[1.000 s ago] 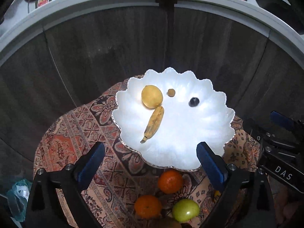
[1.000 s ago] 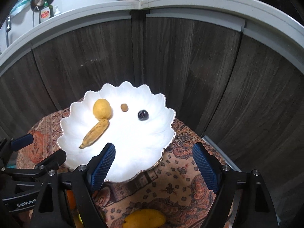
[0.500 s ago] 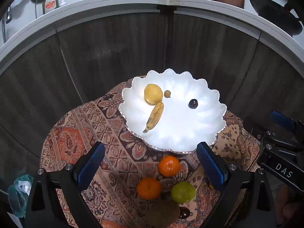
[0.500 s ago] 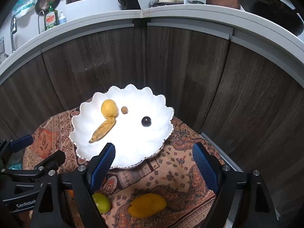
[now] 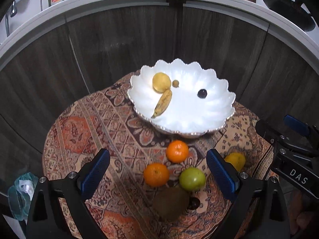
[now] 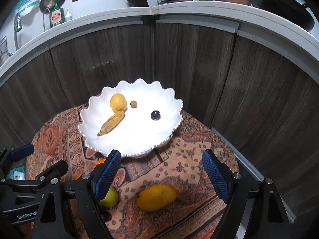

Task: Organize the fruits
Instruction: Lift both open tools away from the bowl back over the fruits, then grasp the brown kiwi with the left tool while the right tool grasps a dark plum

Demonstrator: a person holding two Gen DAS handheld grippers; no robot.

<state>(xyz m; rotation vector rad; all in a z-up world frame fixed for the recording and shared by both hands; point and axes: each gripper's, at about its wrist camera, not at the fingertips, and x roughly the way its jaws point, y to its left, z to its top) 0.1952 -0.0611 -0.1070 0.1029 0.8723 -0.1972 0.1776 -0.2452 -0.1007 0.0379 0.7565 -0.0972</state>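
A white scalloped bowl (image 5: pixel 215 119) (image 6: pixel 165 131) sits on a patterned cloth (image 5: pixel 83 131). In it lie a yellow round fruit (image 5: pixel 161 82), a small banana (image 5: pixel 162 104), a small brown fruit (image 5: pixel 175 83) and a dark grape (image 5: pixel 202 93). In front of the bowl lie two oranges (image 5: pixel 177 151) (image 5: pixel 156 174), a green apple (image 5: pixel 192 179), a kiwi (image 5: pixel 171 203), a dark grape (image 5: pixel 193 202) and a yellow mango (image 6: pixel 157 197) (image 5: pixel 236 160). My left gripper (image 5: pixel 157 176) is open above the oranges. My right gripper (image 6: pixel 161 178) is open above the mango.
Dark wood cabinet doors (image 5: pixel 119 45) stand close behind the small round table. A white counter (image 6: pixel 179 10) above holds a dish soap bottle (image 6: pixel 56 17), pots and a black pan (image 6: pixel 279 4). A teal bag (image 5: pixel 20 195) lies low on the left.
Both grippers have pulled back and up from the bowl. The bowl looks smaller and farther, and the loose fruits on the cloth have come into view.
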